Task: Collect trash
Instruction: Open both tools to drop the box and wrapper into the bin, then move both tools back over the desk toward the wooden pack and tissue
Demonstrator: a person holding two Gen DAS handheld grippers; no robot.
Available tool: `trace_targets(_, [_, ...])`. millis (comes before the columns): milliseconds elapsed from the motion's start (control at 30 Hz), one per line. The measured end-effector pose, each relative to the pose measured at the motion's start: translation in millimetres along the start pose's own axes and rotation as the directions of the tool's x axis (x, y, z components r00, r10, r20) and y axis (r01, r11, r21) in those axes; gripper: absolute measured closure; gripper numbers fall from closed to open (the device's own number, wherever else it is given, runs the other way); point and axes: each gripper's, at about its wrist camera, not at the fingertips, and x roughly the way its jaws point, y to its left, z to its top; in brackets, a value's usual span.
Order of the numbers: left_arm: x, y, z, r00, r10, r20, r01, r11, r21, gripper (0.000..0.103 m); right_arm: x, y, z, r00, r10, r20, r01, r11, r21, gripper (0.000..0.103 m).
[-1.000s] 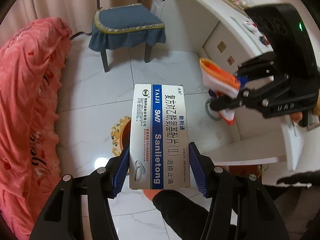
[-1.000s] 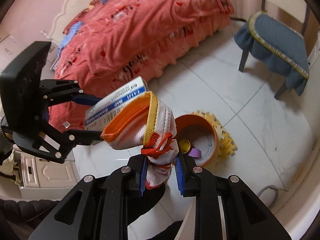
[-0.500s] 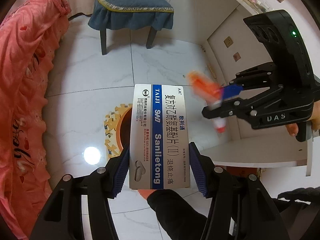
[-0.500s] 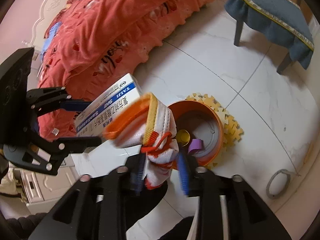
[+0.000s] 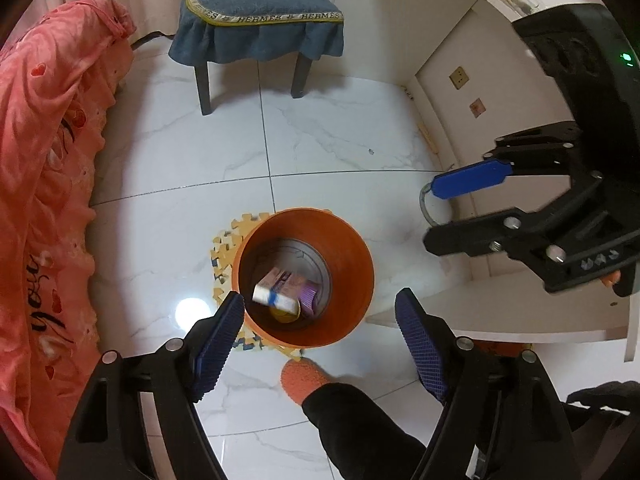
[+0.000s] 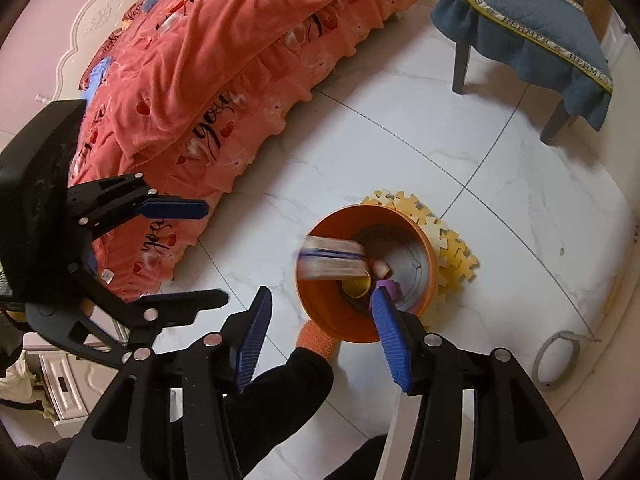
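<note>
Both hand-held grippers gape empty above the orange bin (image 5: pixel 304 280).
The left hand-held gripper (image 5: pixel 320 320) stands wide open, gripping nothing; the right hand-held gripper (image 6: pixel 320 324) likewise, its fingers spread with nothing between; the medicine box (image 5: pixel 276 300) lies blurred inside the bin, among yellow and purple scraps; the bin stands on a yellow foam mat (image 6: pixel 452 256) on the tiled floor (image 5: pixel 320 136), between bed (image 6: pixel 224 72) and chair (image 5: pixel 260 12).

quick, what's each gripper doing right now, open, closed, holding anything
Left gripper: open, holding nothing, above the orange bin.
Right gripper: open, holding nothing.
</note>
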Motion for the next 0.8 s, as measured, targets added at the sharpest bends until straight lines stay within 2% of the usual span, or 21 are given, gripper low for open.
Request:
trace_targets(233, [-14,-18,1,1.0,0.025,-0.005,-0.025,0.998,0.049,0.025,-30,11,-7,0.999,0.028,0.035,-0.027,0.999,-0.033,0.048])
trace_targets(300, [-22,-23,3,0.999,0.032,0.003,-0.032,0.998,0.061,0.019,-40,14,-11,0.998,0.033,0.044,-0.031,0.999,-0.039,0.041])
trace_targets(400, [-37,-31,4,0.999,0.032,0.019,-0.033,0.998,0.059,0.018,-60,17,-19,0.997,0.045,0.066,-0.042,0.998,-0.039,0.038])
trace_targets(467, [-48,-37,5,0.998,0.05,0.03,-0.051,0.997,0.062,0.015,-77,20,-24,0.995,0.045,0.085,-0.042,0.998,-0.039,0.029])
trace_targets(500, [-51,-41,6,0.998,0.059,0.032,-0.061,0.996,0.063,0.01,-86,22,-28,0.994,0.042,0.098,-0.038,0.999,-0.039,0.025])
trace_targets(633, [-73,-59,8,0.995,0.081,0.056,-0.086,0.993,0.082,0.007,-119,30,-41,0.99,0.044,0.138,-0.038,0.998,-0.044,0.02])
trace_targets(800, [-98,-83,10,0.991,0.107,0.079,-0.116,0.986,0.118,0.006,-156,38,-58,0.982,0.058,0.181,-0.049,0.997,-0.052,0.018])
